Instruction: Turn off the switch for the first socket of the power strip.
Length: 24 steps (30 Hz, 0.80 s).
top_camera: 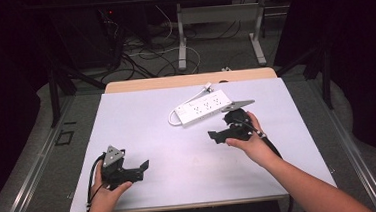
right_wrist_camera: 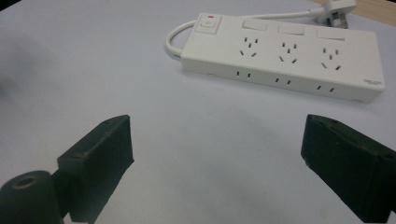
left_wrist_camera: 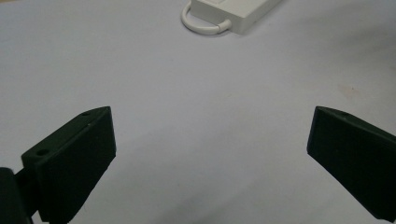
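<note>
The power strip (right_wrist_camera: 282,59) lay flat at the far middle of the counter (top_camera: 142,119), sockets up. The right gripper (right_wrist_camera: 215,154), wide open and empty, faced it; the left gripper (left_wrist_camera: 210,158), likewise open and empty, rested well apart.

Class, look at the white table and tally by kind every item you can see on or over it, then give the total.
White power strip with its cord and plug: 1
Black hand-held grippers, left gripper and right gripper, both with jaws open and nothing between them: 2
Total: 3
</note>
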Each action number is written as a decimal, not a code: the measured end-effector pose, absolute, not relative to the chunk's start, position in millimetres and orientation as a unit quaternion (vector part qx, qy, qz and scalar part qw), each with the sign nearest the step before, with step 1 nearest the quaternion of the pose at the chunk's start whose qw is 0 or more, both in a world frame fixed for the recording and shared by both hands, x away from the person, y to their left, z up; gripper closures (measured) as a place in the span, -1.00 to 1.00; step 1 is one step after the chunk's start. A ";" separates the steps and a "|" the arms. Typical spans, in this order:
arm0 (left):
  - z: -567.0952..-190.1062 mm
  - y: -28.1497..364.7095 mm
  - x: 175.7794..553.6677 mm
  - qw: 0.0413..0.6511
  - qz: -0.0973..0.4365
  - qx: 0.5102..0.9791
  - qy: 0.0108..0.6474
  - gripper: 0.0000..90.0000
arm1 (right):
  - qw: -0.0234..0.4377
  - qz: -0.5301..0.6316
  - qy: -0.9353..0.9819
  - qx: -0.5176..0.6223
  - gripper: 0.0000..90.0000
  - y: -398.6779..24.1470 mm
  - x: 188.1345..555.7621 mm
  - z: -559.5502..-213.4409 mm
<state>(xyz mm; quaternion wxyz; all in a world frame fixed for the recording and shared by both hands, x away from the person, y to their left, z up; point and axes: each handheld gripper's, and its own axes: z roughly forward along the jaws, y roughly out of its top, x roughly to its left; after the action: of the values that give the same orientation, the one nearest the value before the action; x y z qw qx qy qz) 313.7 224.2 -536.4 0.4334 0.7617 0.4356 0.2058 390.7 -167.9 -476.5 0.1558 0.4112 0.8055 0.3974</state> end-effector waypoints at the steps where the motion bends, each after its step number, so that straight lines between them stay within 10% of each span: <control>1: -536.5 224.3 313.6 0.433 0.205 0.762 0.436 -0.98 | 0.158 0.400 0.802 0.414 -0.84 -173.2 387.9 -476.4; 24: -536.3 224.9 312.8 0.429 0.211 0.761 0.440 -0.98 | 0.202 0.411 0.758 0.465 -1.00 -251.6 353.1 -493.2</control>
<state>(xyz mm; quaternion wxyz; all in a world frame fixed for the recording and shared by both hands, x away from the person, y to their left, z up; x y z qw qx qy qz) 312.8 224.9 -536.3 0.4289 0.7605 0.4396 0.2107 353.1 -251.6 -493.2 0.2016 0.4646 0.7583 0.4106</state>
